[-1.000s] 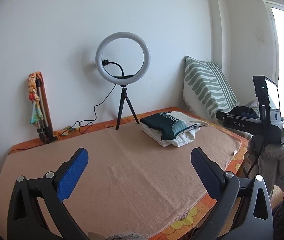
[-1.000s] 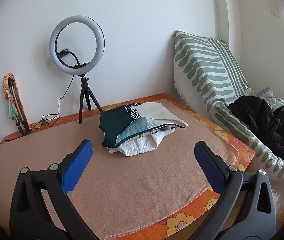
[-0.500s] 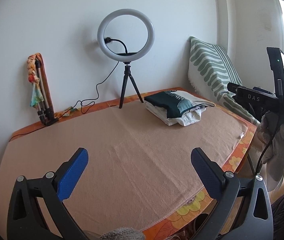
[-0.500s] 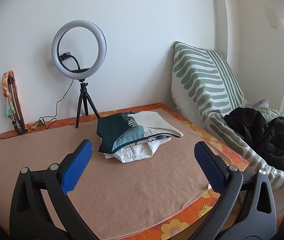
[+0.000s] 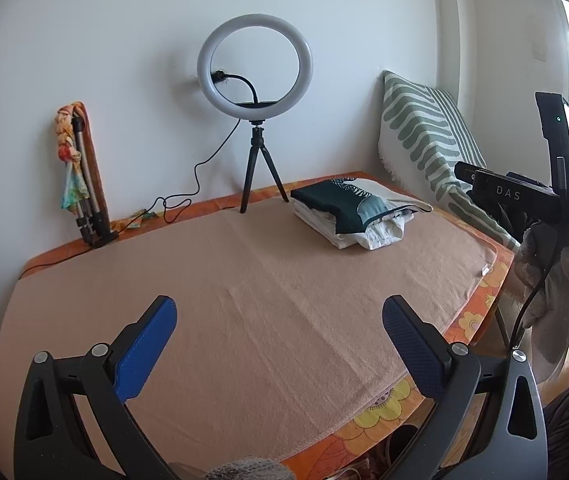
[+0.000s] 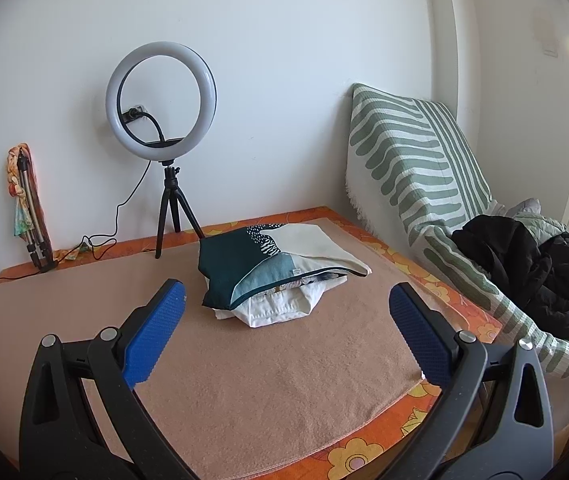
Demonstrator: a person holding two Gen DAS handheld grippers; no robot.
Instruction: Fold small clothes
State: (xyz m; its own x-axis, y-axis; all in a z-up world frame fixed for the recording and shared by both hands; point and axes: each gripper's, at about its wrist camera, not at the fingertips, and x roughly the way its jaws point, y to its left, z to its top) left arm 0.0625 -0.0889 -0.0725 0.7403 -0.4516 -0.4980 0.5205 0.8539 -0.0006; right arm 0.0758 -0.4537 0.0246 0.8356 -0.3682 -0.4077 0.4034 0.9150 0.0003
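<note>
A small stack of folded clothes (image 5: pixel 354 212), dark green and cream on top of white, lies at the far right of the table; it also shows in the right wrist view (image 6: pixel 280 272). My left gripper (image 5: pixel 278 344) is open and empty above the near part of the table. My right gripper (image 6: pixel 284 332) is open and empty, a short way in front of the stack. The right gripper's body (image 5: pixel 524 200), held by a gloved hand, shows at the right edge of the left wrist view.
A tan towel (image 5: pixel 244 300) covers an orange flowered tablecloth (image 6: pixel 364 456). A ring light on a tripod (image 5: pixel 255 92) and a folded tripod (image 5: pixel 84 184) stand by the back wall. A green striped cushion (image 6: pixel 412 168) and a black jacket (image 6: pixel 532 276) lie to the right.
Both grippers have drawn back and risen a little, so the stack looks farther in the left view. Both stay open and empty.
</note>
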